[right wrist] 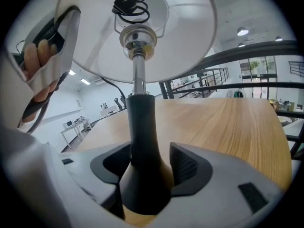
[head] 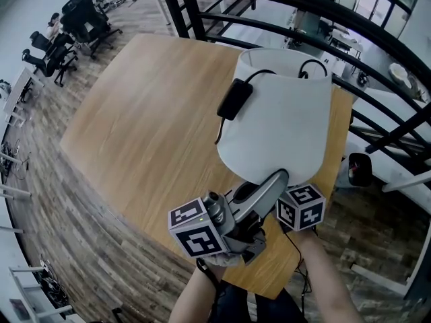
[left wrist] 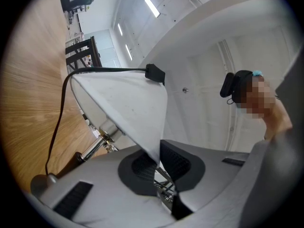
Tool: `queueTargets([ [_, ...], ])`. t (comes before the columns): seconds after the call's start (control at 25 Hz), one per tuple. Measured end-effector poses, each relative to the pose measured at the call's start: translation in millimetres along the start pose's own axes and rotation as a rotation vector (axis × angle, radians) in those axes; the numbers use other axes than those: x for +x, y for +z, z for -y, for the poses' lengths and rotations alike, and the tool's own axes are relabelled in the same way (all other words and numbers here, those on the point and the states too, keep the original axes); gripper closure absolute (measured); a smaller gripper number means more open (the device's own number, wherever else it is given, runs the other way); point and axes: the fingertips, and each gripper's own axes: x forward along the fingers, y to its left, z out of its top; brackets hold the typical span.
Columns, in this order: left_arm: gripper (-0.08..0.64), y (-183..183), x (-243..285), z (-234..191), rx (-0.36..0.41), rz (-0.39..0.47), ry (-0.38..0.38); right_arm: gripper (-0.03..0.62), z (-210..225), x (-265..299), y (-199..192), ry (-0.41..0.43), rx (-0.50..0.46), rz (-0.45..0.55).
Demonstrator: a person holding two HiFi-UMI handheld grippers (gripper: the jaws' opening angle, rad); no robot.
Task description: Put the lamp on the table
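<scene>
**Letting go of a lamp [head: 279, 123] near the table [head: 135, 133] edge**

Standing, by the look of it, on its dark base [right wrist: 142, 179] toward the near right of the wooden table, close to the right edge and to the black railing [head: 269, 9] beyond. Straddling the narrow neck of that base with the right gripper [right wrist: 146, 161], jaws spread wide and clear of it on both sides: released, holding nothing. Pinching the lower rim of the white shade [left wrist: 126, 103] with the left gripper [left wrist: 159, 158], clenched on the thin fabric alone.

Likely trouble from here:

- Tipping the whole lamp by any sideways or upward tug on the shade, with no grip on the base to steady it.
- Denting or creasing the shade by squeezing or lifting there.
- Clipping the flared foot while backing the right gripper out, enough to shove the lamp toward the near right edge.
- Dragging on the black cord [left wrist: 58, 127], draped loose over the top of the shade with its plug [head: 234, 99] hanging down the left side.
- Snagging that cord on either gripper, or letting it slide off, and so jerking the top-heavy lamp over.

Safest, probably: opening the left gripper in place before moving either hand away.
</scene>
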Motion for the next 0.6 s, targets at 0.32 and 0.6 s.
queueTargets([
  [0.32,0.526,-4,-5,3,-0.002,0.000,-0.008,0.319,2,-41,-7,-0.069,0.074,0.076],
  [0.6,0.517,-6,-11,4,-0.013,0.004,-0.005,0.321,-2,-56,-26,-0.090,0.120,0.037],
])
